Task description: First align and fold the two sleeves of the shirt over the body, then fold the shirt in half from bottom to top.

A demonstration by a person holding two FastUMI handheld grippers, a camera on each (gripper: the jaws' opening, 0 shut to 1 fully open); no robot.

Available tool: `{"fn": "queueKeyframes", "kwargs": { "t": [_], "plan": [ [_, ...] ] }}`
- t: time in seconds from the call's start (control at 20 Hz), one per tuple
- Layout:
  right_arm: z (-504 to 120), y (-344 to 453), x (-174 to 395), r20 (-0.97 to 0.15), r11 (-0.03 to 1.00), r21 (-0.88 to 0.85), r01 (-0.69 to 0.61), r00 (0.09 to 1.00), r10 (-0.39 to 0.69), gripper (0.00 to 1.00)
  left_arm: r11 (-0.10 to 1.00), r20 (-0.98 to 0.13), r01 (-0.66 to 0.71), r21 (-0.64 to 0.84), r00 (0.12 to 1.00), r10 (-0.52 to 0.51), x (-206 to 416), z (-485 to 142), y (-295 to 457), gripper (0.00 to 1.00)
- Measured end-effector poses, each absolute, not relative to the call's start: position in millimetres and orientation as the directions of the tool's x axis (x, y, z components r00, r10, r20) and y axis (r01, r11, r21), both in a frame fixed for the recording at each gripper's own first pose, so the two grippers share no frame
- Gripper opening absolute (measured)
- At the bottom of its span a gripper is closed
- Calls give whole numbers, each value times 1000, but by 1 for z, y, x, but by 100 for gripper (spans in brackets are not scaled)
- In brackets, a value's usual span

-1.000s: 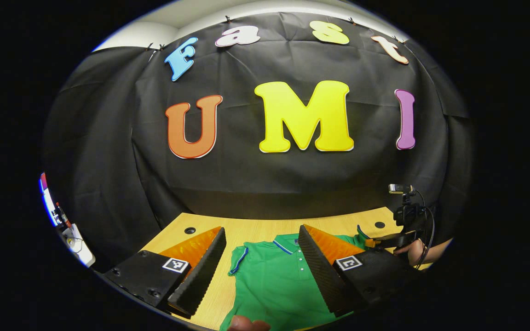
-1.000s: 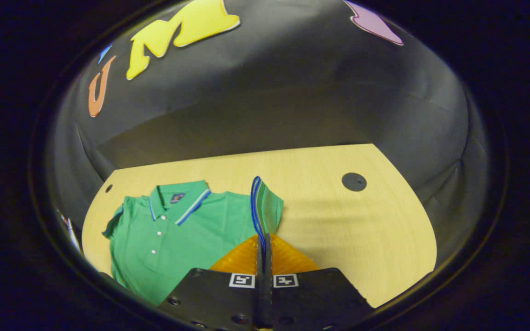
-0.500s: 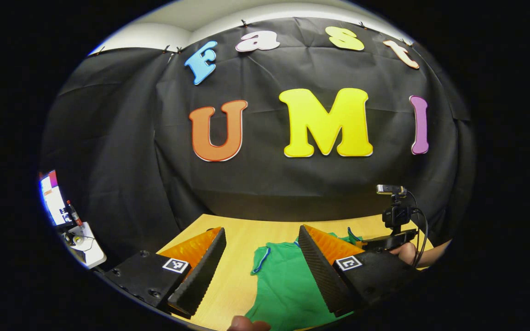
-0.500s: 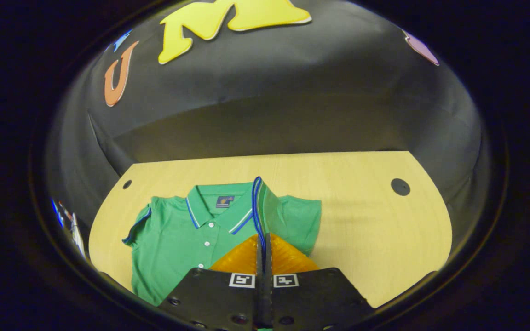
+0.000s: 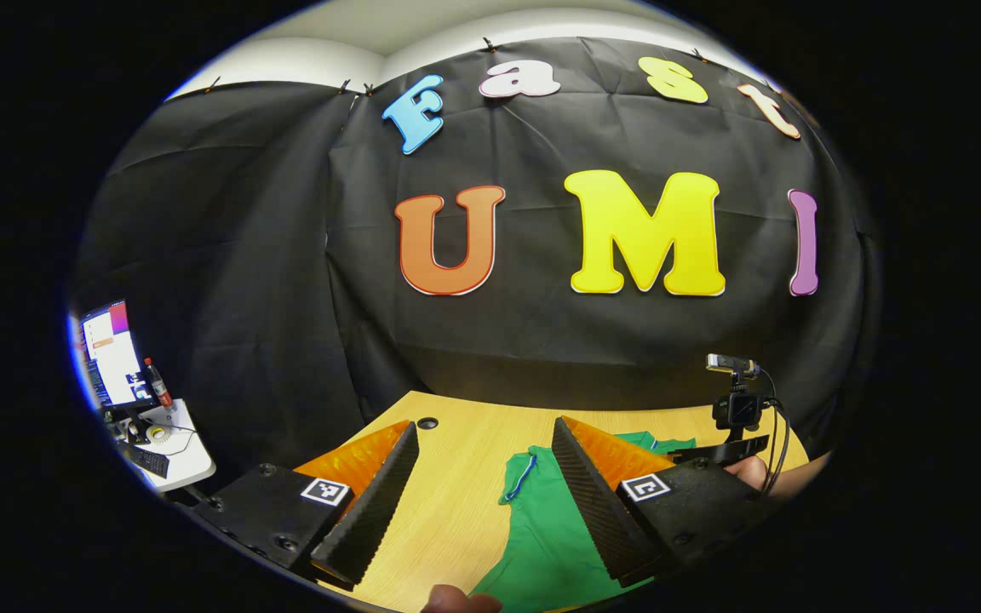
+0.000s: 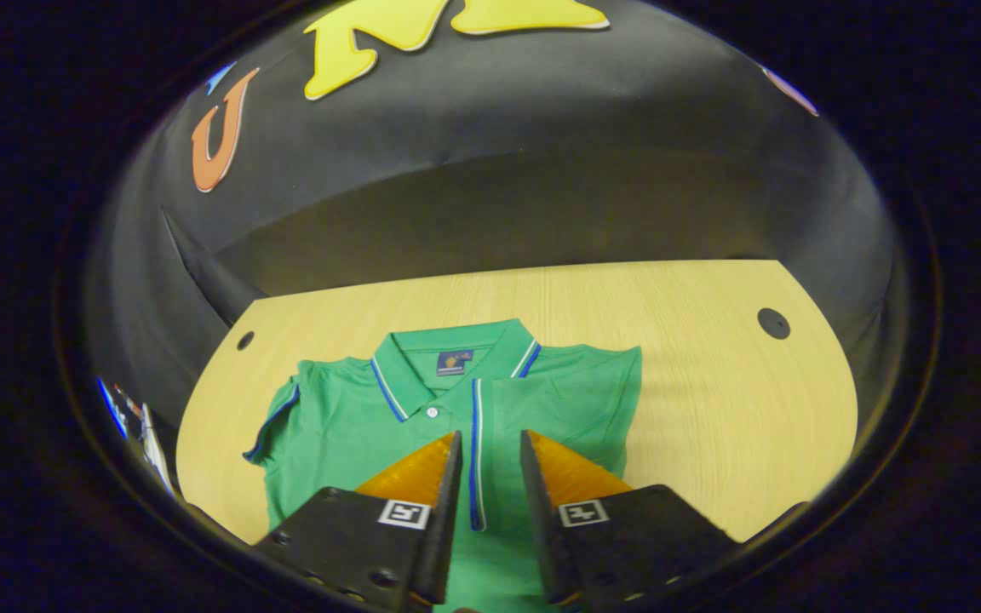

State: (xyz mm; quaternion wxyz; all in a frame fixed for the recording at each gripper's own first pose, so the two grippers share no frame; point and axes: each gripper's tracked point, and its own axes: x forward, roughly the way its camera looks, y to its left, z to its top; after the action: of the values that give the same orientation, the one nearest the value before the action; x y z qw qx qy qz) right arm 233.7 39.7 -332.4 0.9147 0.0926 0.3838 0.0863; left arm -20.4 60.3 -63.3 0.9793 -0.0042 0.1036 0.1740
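In the left gripper view, the left gripper (image 5: 473, 485) hangs above the near edge of the pale wooden table (image 5: 448, 519) with its two fingers spread wide and nothing between them; past them the green short-sleeved polo shirt with blue-and-white trim (image 5: 542, 528) lies flat on the wood, its unfolded sleeve (image 5: 518, 477) reaching out to the left. Farther right, over the shirt, the right gripper (image 5: 725, 449) shows with the hand (image 5: 776, 477) holding it, and far left beyond the table a lit monitor (image 5: 111, 353) stands on a small white side desk (image 5: 171, 443). In the right gripper view, the right gripper (image 6: 490, 477) sits low over the shirt's (image 6: 354, 426) chest with its fingers a little apart, clamping nothing; the blue-edged cuff of the folded right sleeve (image 6: 477, 451) lies in the gap between them, already laid across the body below the collar (image 6: 454, 362). The other sleeve (image 6: 273, 417) lies spread toward the left edge of the table (image 6: 712, 383), so one sleeve fold remains before the bottom-to-top fold. The risk, as I judge it, is that a finger catches the loose cuff as the right gripper lifts away and drags the fold open or skewed; a careless pull on the left sleeve could also slide the whole shirt and spoil the alignment.
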Motion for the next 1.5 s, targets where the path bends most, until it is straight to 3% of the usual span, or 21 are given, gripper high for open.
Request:
{"fn": "queueKeyframes", "kwargs": {
  "t": [0.2,0.4,0.45,0.95,1.15,1.2,1.5],
  "plan": [
    [-315,25,217,-671,974,211,-82,713,205,96,948,-205,-318,1,928,312,-15,-65,59,100],
    [-276,14,199,-612,981,162,-104,770,182,92,974,-214,-227,-16,952,219,-2,-76,51,100],
    [-265,12,193,-595,983,153,-106,784,177,96,977,-220,-212,-19,954,203,1,-79,52,100],
    [-168,-32,115,-463,995,56,-85,880,101,96,998,-275,-32,-62,961,14,49,-138,48,100],
    [-152,-49,82,-460,997,59,-40,886,63,92,998,-332,1,-69,943,-24,72,-180,49,100],
    [-149,-53,78,-454,998,54,-37,889,58,96,998,-340,7,-66,940,-29,78,-190,50,100],
    [-144,-87,59,-468,999,19,39,883,-26,96,997,-429,-16,-76,903,-18,114,-267,66,100]
  ]
}}
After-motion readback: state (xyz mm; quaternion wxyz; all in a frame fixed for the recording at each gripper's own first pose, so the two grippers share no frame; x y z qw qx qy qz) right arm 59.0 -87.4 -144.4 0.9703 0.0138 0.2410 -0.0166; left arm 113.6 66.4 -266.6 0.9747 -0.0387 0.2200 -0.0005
